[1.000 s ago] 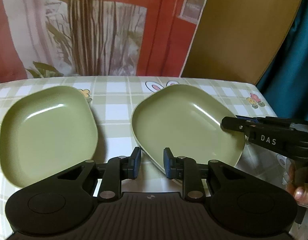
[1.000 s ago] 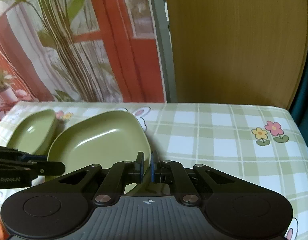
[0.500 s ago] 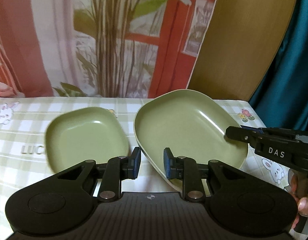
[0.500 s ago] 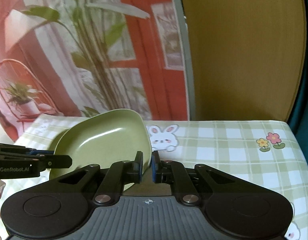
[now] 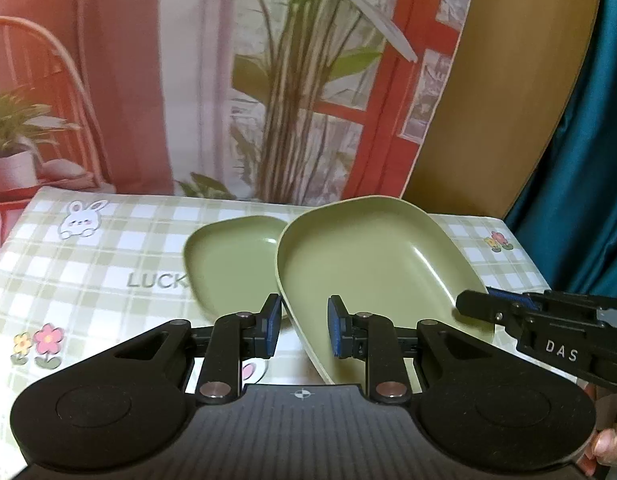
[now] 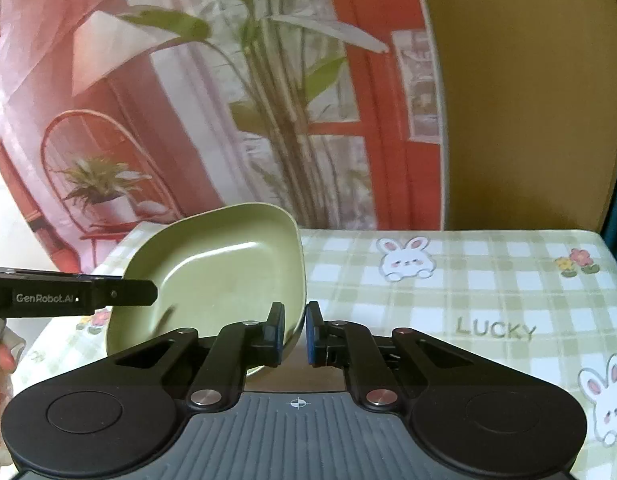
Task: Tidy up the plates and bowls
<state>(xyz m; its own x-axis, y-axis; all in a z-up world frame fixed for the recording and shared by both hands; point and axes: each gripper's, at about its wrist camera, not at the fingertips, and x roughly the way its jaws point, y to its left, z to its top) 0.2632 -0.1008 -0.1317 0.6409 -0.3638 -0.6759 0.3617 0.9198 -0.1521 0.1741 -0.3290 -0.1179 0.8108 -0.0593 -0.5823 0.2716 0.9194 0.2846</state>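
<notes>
Right tongs [image 6: 295, 334]: you had them pinched on the near right rim of the larger green plate [image 6: 220, 268], blue pads close together with the rim between them; in the left wrist view the same tongs [image 5: 474, 307] reached in from the right, their tip on that plate's right edge.
Left tongs [image 5: 300, 330]: you held them parted and gripping nothing; the near left rim of the larger plate sat in the gap between the pads, but I cannot tell whether either pad touched it. From the right wrist view they [image 6: 148, 293] showed as a dark bar crossing in front of the plate's left side.
Larger green plate [image 5: 372, 268]: it was raised off the counter [image 5: 100, 264] and tilted, far edge higher than the near one, hollow side facing you.
Smaller green plate [image 5: 232, 256]: it lay flat on the counter, just left of and partly behind the lifted plate, whose left rim overlapped its right edge in the left wrist view.
Counter [image 6: 468, 280]: it wore a green-and-white checked cloth printed with rabbits, flowers and the word LUCKY.
Backdrop [image 6: 268, 100]: a printed scene of a red frame and tall plants stood behind the counter.
Your fingers [image 5: 606, 442]: one fingertip showed at the lower right, under the right tongs' body.
</notes>
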